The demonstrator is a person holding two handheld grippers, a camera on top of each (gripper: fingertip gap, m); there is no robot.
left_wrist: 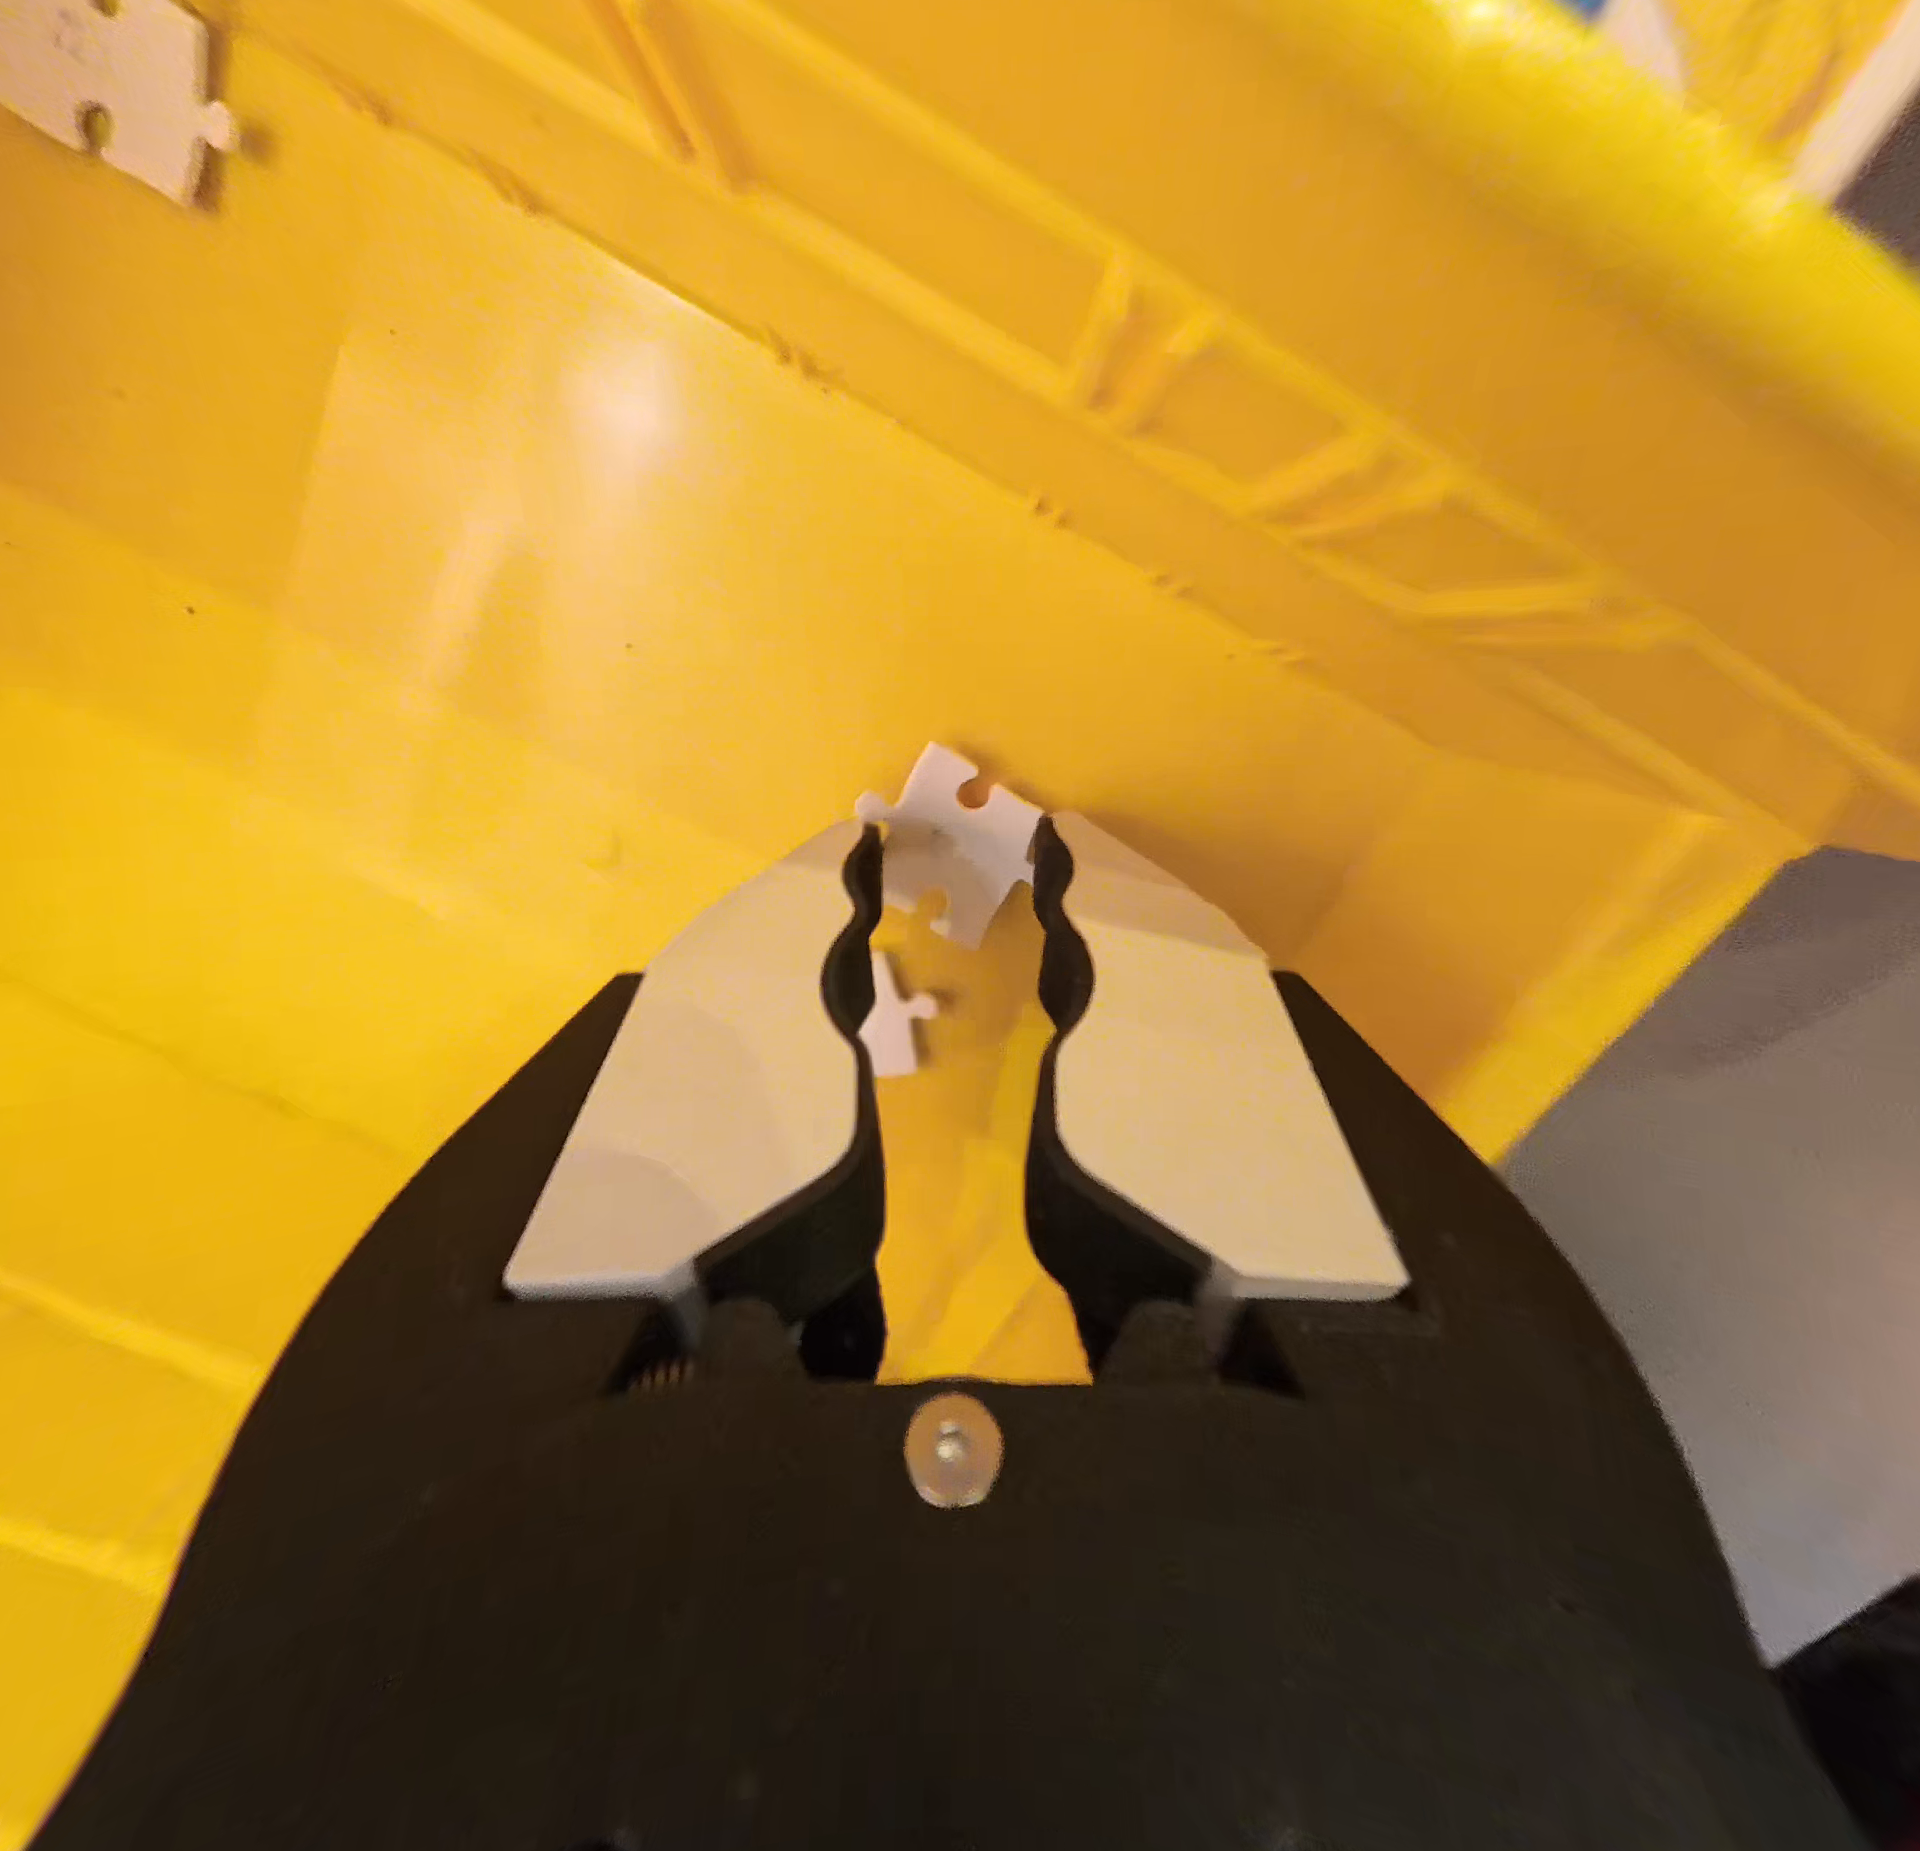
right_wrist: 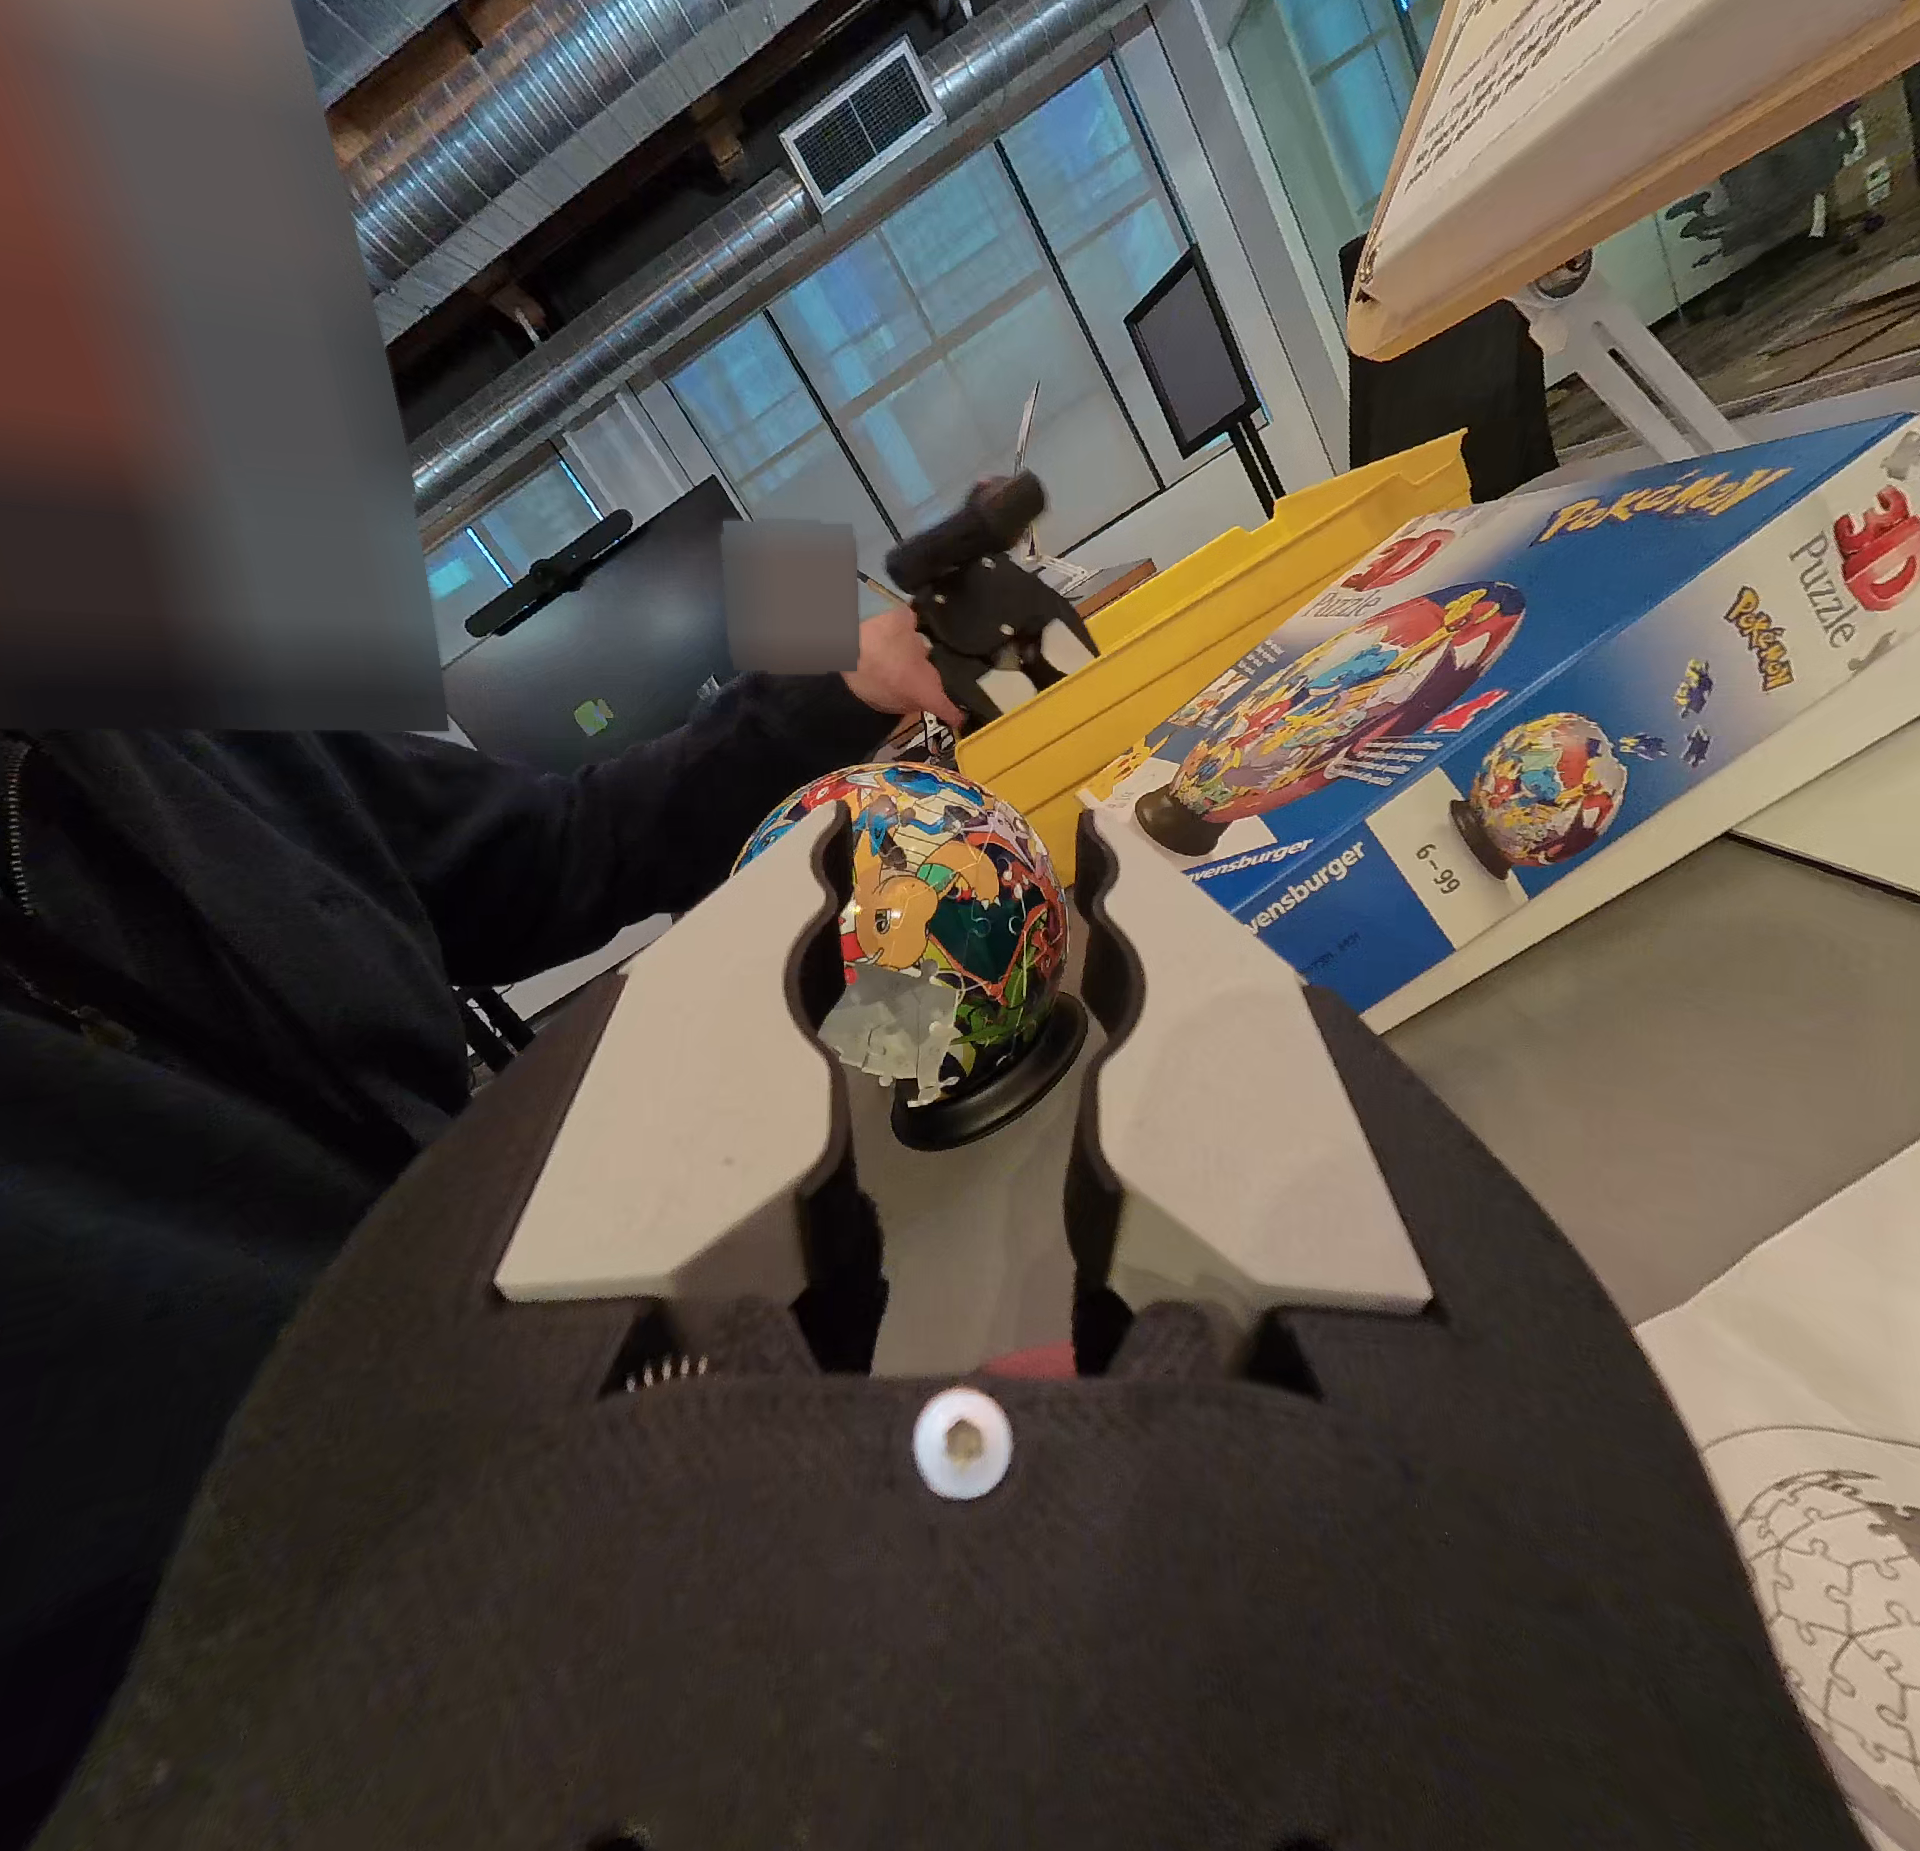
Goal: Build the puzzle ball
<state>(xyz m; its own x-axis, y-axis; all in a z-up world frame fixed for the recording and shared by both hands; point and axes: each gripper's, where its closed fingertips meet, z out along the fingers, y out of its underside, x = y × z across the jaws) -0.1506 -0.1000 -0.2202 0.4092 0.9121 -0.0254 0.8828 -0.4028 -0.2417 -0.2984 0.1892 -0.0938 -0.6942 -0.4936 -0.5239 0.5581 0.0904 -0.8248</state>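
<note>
Your left gripper [left_wrist: 954, 845] pinches a white puzzle piece [left_wrist: 961, 845] by its tips inside the yellow bin [left_wrist: 520, 554]. Your right gripper [right_wrist: 956, 845] stands parted around the puzzle ball [right_wrist: 935, 908] on its black stand [right_wrist: 987, 1095], gripping nothing.

Both pictures are bright and bend outward at the edges from the wide-angle lens. In the left wrist view the yellow bin [left_wrist: 935, 367] is smeared by motion blur, worst along its rim, and a pale glare patch sits on its floor. The right wrist view is sharper: daylight enters through the windows [right_wrist: 935, 347], and the far gripper [right_wrist: 997, 684] is blurred.
</note>
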